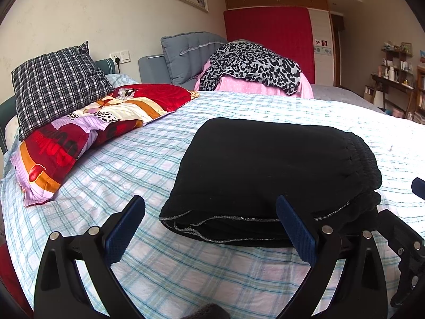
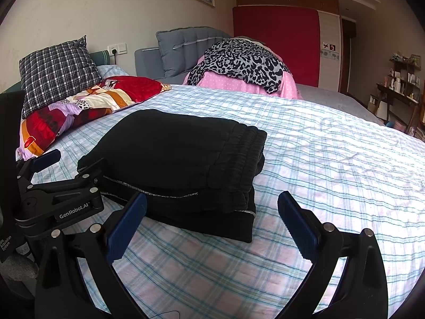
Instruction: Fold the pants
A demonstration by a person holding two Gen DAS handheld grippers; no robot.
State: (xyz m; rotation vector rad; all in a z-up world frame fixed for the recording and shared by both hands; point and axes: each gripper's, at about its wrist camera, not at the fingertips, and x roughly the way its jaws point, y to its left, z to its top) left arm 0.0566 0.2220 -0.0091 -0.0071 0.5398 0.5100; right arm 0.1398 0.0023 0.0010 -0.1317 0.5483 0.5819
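Note:
Black pants (image 1: pixel 271 170) lie folded into a thick rectangular stack on the plaid bed sheet (image 1: pixel 186 271), elastic waistband to the right, grey-stitched hems facing me. My left gripper (image 1: pixel 209 228) is open wide just in front of the stack's near edge; its right finger (image 1: pixel 294 228) overlaps that edge. Nothing is pinched. In the right wrist view the pants (image 2: pixel 180 156) sit left of centre, and my right gripper (image 2: pixel 212 226) is open at their near right corner, holding nothing. The left gripper (image 2: pixel 69 162) shows at the stack's left end.
A checked pillow (image 1: pixel 58 85) and a red patterned pillow (image 1: pixel 87 138) lie at the left. A leopard-print cloth (image 1: pixel 252 66) tops a pink pile at the far edge, beside a grey cushion (image 1: pixel 186 53). Bare sheet (image 2: pixel 332 159) spreads right of the pants. Shelves (image 2: pixel 398 85) stand far right.

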